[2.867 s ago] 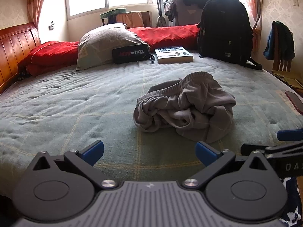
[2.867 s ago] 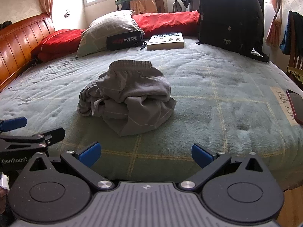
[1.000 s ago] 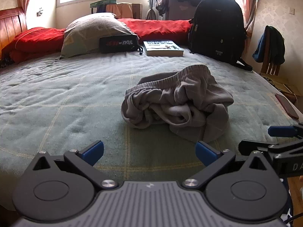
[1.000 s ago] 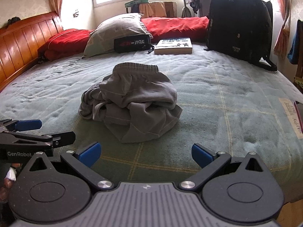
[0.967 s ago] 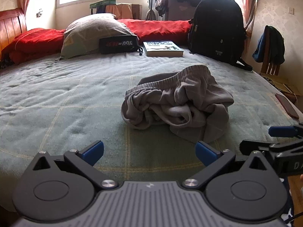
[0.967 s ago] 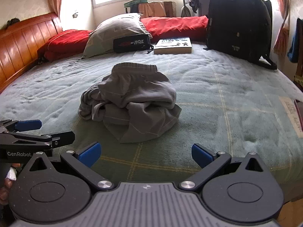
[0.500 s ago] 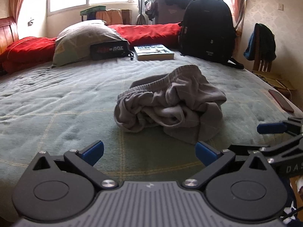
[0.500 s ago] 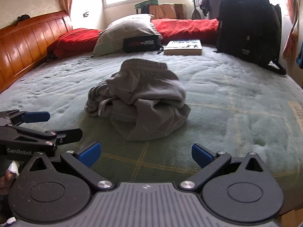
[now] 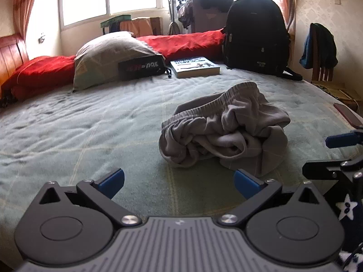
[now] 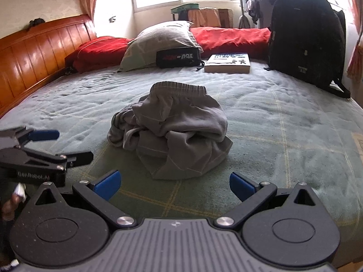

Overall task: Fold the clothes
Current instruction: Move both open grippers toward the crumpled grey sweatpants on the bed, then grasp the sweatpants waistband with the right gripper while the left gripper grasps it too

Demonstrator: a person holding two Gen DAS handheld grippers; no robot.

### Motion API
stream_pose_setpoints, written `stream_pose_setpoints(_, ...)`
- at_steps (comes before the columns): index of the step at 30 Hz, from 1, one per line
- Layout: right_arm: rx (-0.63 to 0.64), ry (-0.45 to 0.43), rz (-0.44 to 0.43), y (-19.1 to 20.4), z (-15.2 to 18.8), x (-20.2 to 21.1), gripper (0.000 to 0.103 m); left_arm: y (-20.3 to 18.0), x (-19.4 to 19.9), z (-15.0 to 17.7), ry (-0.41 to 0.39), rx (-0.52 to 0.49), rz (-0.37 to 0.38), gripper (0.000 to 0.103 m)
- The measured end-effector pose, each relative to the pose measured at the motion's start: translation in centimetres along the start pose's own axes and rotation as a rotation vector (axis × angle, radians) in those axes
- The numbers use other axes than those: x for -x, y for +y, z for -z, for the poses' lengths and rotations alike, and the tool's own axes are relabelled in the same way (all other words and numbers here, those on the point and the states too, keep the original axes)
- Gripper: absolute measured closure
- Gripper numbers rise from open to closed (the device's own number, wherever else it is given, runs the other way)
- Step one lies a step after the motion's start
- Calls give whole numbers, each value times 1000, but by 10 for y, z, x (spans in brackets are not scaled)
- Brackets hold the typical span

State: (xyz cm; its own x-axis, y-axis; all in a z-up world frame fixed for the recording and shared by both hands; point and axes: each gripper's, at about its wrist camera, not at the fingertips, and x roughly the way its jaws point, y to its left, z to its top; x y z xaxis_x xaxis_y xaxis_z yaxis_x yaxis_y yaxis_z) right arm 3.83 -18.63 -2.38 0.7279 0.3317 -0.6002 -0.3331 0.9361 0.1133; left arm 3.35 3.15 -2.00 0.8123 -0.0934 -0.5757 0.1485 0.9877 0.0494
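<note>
A crumpled pair of grey shorts (image 9: 226, 131) (image 10: 174, 129) with an elastic waistband lies bunched in the middle of the green bedspread (image 9: 90, 127) (image 10: 283, 117). My left gripper (image 9: 179, 181) hovers over the bed's near edge, open and holding nothing, short of the shorts' left side. My right gripper (image 10: 173, 184) is open too, just in front of the heap, empty. Each gripper shows at the edge of the other's view: the right gripper (image 9: 335, 156) in the left wrist view, the left gripper (image 10: 45, 147) in the right wrist view.
At the far side lie a pillow (image 9: 111, 54), red bedding (image 9: 192, 40), a black pouch (image 9: 140, 66), a book (image 9: 195, 66) and a black backpack (image 9: 256, 34). A phone (image 9: 347, 114) rests at the right edge. A wooden headboard (image 10: 36, 52) runs along the left.
Both grippers have drifted closer to the shorts and turned slightly. Both stay open, and the shorts have not moved.
</note>
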Motion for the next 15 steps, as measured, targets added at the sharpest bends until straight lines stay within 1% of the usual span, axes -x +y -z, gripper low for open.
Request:
stream_pose_setpoints(2, 32, 8, 7, 0, 1, -2, 0, 1, -1, 0, 6, -9, 19, 1)
stream_pose_setpoints(5, 32, 9, -7, -5, -2, -3, 0, 0, -2, 1, 19, -26, 62, 1)
stream_pose_setpoints(7, 29, -3, -38, -8, -5, -1, 2, 0, -2, -1, 21, -36, 62, 1)
stream_pose_setpoints(9, 42, -12, -56, -8, -8, 0, 9, 0, -4, -3, 23, -45, 40, 1)
stream_pose_setpoints(10, 52, -10, -64, -8, -9, 0, 9, 0, -5, -5, 24, -49, 32, 1)
stream_pose_setpoints(13, 83, -1, -74, -9, -14, -4, 13, 4, -10, -10, 28, -54, 25, 1)
stream_pose_setpoints(15, 97, 13, -72, -9, -17, -7, 17, 6, -13, -13, 31, -55, 24, 1)
